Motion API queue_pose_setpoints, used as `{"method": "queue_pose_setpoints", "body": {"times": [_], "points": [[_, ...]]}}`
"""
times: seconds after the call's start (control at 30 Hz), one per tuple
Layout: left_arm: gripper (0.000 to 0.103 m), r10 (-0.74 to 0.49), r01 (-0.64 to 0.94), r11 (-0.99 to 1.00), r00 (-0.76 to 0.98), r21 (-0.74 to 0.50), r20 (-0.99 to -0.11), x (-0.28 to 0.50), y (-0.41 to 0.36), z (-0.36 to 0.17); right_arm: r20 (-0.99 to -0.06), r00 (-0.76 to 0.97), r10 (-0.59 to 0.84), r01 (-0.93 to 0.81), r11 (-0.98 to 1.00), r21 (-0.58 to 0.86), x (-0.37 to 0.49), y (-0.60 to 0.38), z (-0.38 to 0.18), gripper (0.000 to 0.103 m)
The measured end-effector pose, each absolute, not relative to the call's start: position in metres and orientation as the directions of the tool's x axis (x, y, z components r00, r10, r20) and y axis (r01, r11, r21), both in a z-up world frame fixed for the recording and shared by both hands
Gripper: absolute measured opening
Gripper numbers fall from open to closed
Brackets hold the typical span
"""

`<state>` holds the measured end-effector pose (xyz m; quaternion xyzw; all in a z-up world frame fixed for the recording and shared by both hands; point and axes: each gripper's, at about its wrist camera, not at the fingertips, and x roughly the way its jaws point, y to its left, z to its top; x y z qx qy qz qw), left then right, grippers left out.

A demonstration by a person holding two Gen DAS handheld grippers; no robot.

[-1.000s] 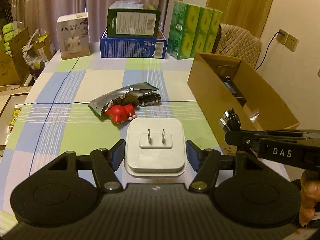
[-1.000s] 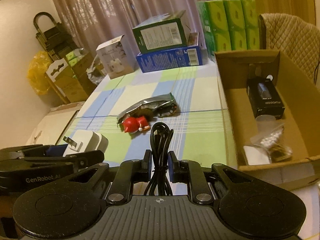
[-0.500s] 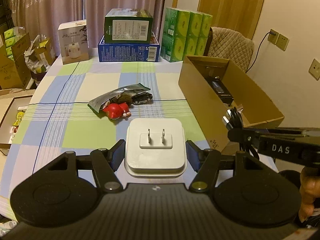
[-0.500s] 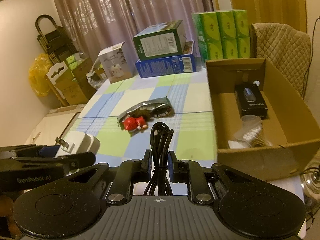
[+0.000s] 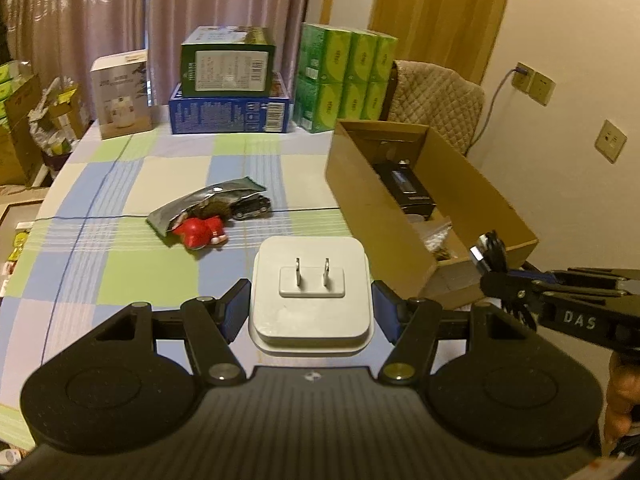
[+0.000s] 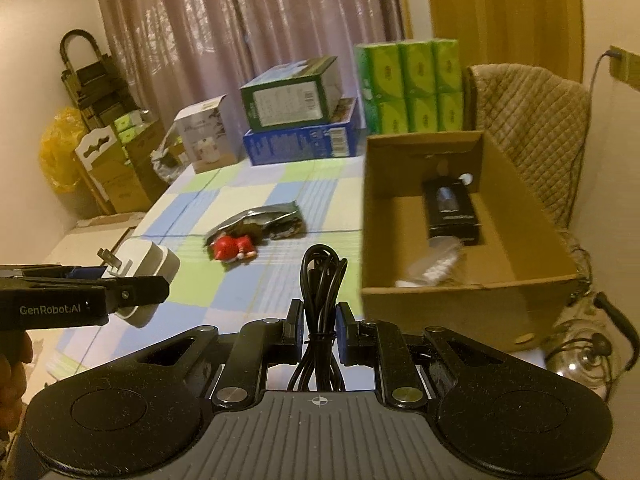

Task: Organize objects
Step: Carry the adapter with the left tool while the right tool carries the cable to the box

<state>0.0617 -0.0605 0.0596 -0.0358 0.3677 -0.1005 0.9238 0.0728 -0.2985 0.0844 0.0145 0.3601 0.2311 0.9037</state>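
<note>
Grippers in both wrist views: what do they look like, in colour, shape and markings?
Both are black plastic. Each has two round discs on a ribbed base, linkage bars with silver pivot pins, and blue pads on the fingers. The left gripper reads "GenRobot.AI" in pale letters on its side; the right gripper reads "DAS". No cables or sleeves show.

Drawn curtains [image 5: 160, 20], quilted chair [image 5: 436, 100]
</note>
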Motion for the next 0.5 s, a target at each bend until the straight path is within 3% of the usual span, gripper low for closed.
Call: {"method": "queue_pose_setpoints", "body": {"times": [0.5], "points": [[0.06, -0.301, 0.296, 0.947, 0.686, -0.124, -0.663, 0.082, -0.132, 0.07, -0.621, 0.708, 0.337, -0.278, 0.941, 0.193, 0.09, -0.374, 0.102, 0.012]]}}
